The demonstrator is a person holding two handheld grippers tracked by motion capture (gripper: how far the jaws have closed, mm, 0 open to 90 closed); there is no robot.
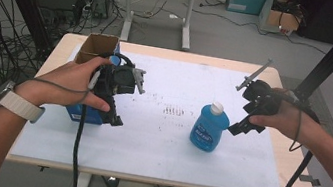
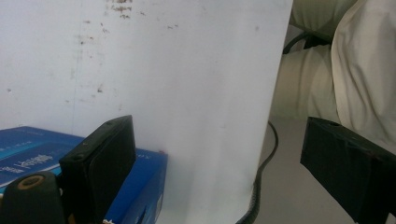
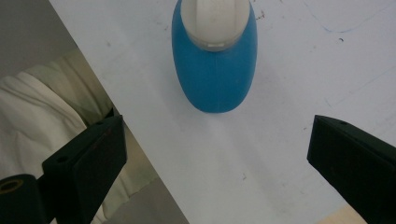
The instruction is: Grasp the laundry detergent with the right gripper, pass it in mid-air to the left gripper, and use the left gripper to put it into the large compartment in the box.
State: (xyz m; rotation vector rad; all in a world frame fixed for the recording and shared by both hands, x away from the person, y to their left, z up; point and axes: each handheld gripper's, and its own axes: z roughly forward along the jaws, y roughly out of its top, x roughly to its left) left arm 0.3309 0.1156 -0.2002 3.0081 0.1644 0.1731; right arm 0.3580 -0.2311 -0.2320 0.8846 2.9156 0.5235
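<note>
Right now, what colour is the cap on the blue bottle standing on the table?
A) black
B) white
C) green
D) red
B: the blue bottle standing on the white mat carries a white cap, and the right gripper view shows it pale too.

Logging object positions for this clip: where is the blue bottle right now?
In the high view the blue bottle stands upright on the white mat, right of centre, just left of the right gripper.
</note>
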